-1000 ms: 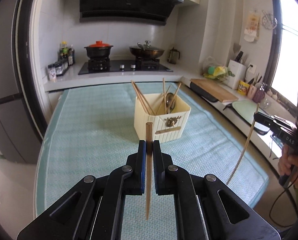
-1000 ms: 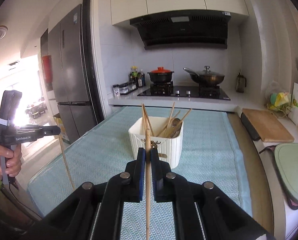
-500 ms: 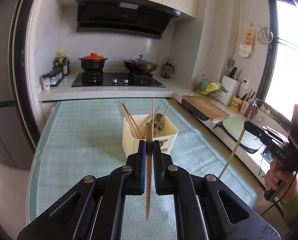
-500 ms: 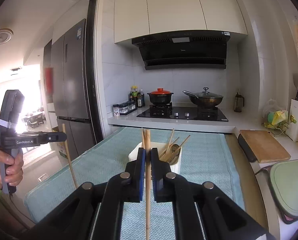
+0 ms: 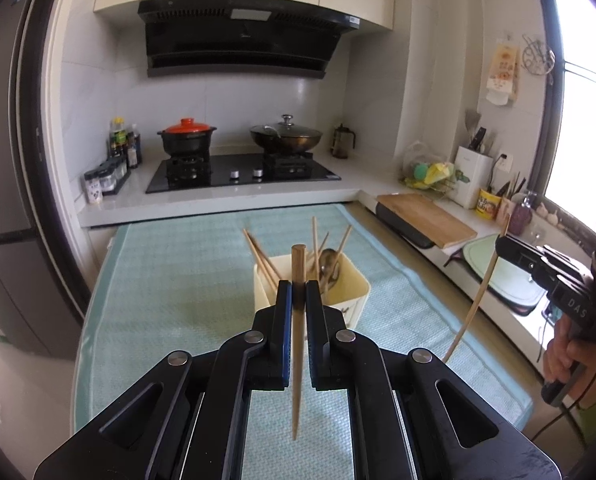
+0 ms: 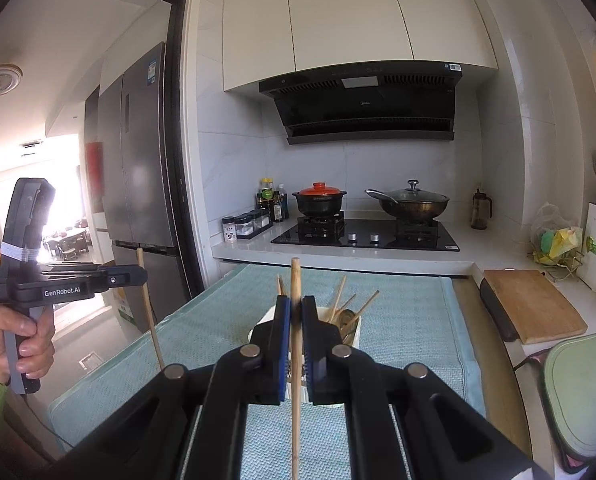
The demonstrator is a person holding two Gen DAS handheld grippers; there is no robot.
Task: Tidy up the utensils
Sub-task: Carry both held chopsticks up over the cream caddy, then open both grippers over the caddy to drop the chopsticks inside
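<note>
The cream holder box [image 5: 340, 294] stands on the teal woven mat [image 5: 170, 300] that covers the tabletop, ahead of and below both grippers, with several wooden chopsticks and a metal spoon [image 5: 330, 266] leaning inside it. Your left gripper [image 5: 296, 308] has its jaws closed on a chopstick [image 5: 297, 344], long axis upright, thick blunt end above the box and thin tip hanging on your side of it. Your right gripper [image 6: 296, 320] clamps a second chopstick [image 6: 296, 360] the same way, also in line with the box. From each camera the box sits just behind the fingertips, so neither hand looks clearly nearer. The sticks are smooth, slim, tapered wood; the box is rigid, open-topped and square with rounded corners. My judgement: each tip must clear the near rim before you lower it.
</note>
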